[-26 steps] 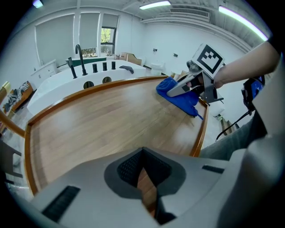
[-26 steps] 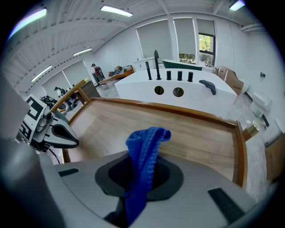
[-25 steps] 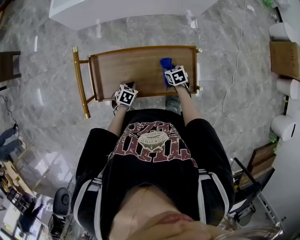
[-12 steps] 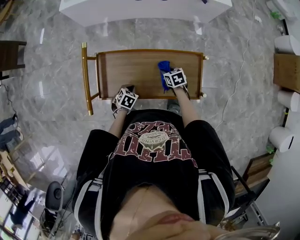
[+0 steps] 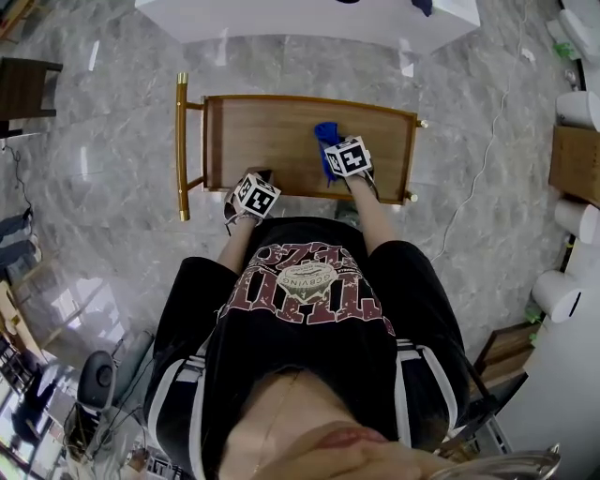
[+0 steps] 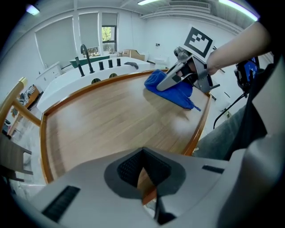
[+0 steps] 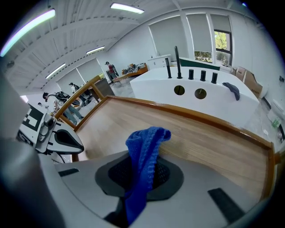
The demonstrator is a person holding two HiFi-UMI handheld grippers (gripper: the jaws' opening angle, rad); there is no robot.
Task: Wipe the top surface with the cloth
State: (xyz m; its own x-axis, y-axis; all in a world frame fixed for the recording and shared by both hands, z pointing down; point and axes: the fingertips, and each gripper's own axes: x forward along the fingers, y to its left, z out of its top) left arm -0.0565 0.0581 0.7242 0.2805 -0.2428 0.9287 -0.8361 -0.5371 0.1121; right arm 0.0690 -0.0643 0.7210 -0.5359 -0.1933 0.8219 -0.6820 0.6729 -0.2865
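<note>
A wooden table top (image 5: 272, 136) with a raised rim sits in a gold frame. My right gripper (image 5: 342, 167) is shut on a blue cloth (image 5: 327, 141), which lies on the right half of the top. In the right gripper view the cloth (image 7: 144, 142) bunches up out of the jaws of the right gripper (image 7: 144, 158). My left gripper (image 5: 246, 202) is at the near left edge. In the left gripper view the left gripper (image 6: 143, 156) has its jaws shut on the table's near rim (image 6: 149, 196), and the cloth (image 6: 176, 91) lies far right.
A white counter (image 5: 309, 19) stands just beyond the table. The gold handle bar (image 5: 181, 141) juts out on the table's left side. A cable (image 5: 478, 169) runs over the marble floor at right. White rolls (image 5: 562, 291) and a dark stool (image 5: 28, 89) stand at the sides.
My right gripper has slid the cloth a little to the left over the top. My left gripper stays at the near rim. The head view has shifted.
</note>
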